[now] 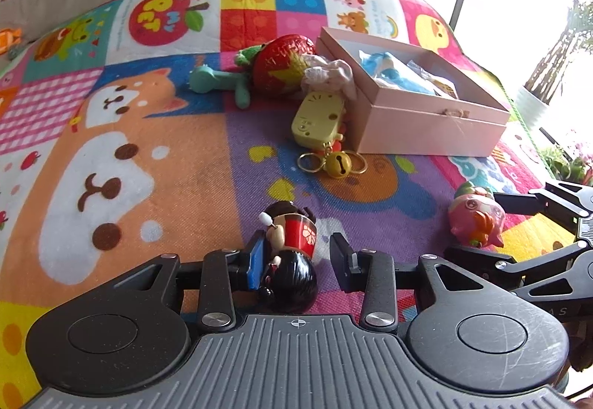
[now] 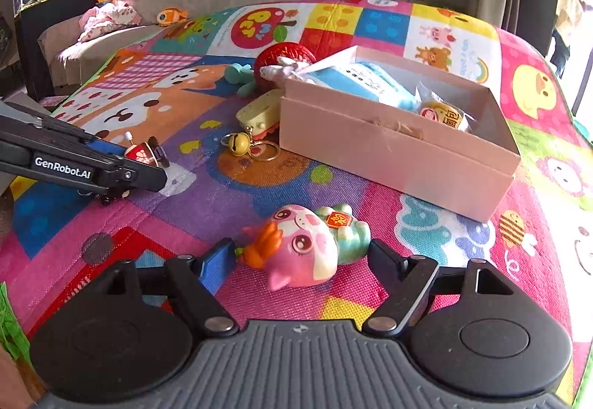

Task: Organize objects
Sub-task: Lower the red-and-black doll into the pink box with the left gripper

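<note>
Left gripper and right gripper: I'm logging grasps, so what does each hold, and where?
Left gripper: doll between its fingers, only the blue pad touching; hold unclear. Right gripper: open around the pig figurine, nothing held.

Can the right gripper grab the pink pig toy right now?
Probably yes. The pink pig toy lies on the mat between the right gripper's open fingers, with nothing blocking it; closing should catch it.

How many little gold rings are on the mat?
2 gold rings: one left of the yellow bell, one right of it, near the pink box. More may be hidden.
</note>
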The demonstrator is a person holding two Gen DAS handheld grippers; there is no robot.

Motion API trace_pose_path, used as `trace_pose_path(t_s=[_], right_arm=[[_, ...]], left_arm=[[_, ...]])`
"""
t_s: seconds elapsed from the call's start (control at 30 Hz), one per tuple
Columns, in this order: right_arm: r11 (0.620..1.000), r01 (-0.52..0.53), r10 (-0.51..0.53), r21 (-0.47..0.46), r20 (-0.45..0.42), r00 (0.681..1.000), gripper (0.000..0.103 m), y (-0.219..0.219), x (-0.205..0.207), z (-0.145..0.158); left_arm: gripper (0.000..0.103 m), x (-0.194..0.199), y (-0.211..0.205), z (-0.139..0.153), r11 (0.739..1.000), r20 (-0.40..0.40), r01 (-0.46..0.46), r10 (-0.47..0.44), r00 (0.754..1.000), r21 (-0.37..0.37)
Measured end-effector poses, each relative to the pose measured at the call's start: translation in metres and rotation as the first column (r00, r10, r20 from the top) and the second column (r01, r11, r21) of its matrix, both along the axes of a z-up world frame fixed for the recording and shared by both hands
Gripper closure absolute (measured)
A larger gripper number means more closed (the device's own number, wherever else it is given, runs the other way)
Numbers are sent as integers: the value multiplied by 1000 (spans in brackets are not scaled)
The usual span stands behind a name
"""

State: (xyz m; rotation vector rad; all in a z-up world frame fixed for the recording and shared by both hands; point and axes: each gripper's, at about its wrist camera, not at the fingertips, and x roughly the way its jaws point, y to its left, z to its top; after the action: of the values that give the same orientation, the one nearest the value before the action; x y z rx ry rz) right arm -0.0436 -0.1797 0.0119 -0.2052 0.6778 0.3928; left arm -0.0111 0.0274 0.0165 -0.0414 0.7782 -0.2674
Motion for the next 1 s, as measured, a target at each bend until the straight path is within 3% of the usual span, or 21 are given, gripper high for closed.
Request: trace_pose_path(t_s=[0.27,0.37,0.67,0.77,0.9,1.0], right_arm=[[999,24,-24,36,-7,1000,23,-2,13,0],[999,0,0,32,-2,1000,29,1,12,-1],[998,38,-40,59,28,999,30,-17,2,2],[996,64,-67,64,45,997,30,-29,-4,4],[985,115,-123,130,52,991,30,-47,-6,5],[977,137,-149,166,58,987,30,-52,-8,5]], left_arm=[[62,0,2,0,1000,4,2,-2,1000,-2],[62,0,2,0,1000,3,1,-1,1000,3],[62,0,-8,1,998,0,-12,12,1000,56],[71,1,-9,2,997,-3,-35,36,999,74],[72,1,-4,7,999,-29,-42,43,999,24],[72,-5,-7,20,1000,20,-11,11,1000,20]])
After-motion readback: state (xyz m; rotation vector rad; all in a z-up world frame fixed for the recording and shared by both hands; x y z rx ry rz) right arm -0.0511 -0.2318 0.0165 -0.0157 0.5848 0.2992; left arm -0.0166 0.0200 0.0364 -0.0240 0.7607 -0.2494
